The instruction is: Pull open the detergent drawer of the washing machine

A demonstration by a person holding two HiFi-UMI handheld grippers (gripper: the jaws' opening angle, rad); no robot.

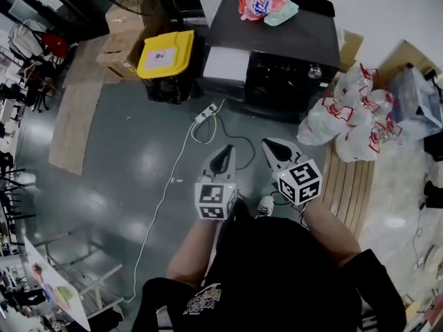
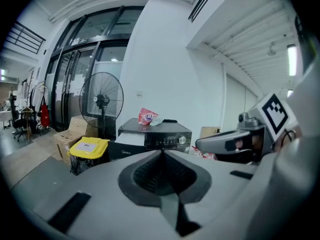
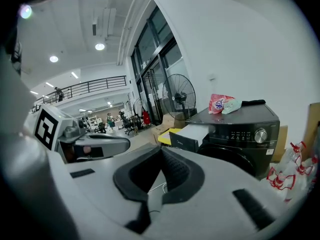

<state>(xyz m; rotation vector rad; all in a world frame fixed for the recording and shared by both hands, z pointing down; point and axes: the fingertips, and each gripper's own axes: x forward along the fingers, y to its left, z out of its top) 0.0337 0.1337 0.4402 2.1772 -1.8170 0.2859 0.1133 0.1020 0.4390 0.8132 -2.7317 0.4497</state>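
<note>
The dark washing machine (image 1: 277, 40) stands at the far side of the floor, also in the left gripper view (image 2: 167, 136) and the right gripper view (image 3: 240, 129). Its detergent drawer (image 1: 225, 64) juts out at the machine's left, white top showing (image 3: 192, 134). My left gripper (image 1: 223, 159) and right gripper (image 1: 277, 151) hover side by side over the floor, well short of the machine. Both are shut with nothing between the jaws (image 2: 161, 151) (image 3: 161, 149).
A red packet (image 1: 259, 2) and a mint object (image 1: 280, 12) lie on the machine. A yellow-lidded bin (image 1: 166, 54) and cardboard boxes (image 1: 124, 26) stand left of it. A power strip with cable (image 1: 204, 113) lies on the floor. Plastic bags (image 1: 353, 116) sit on a wooden bench (image 1: 349, 182) at the right.
</note>
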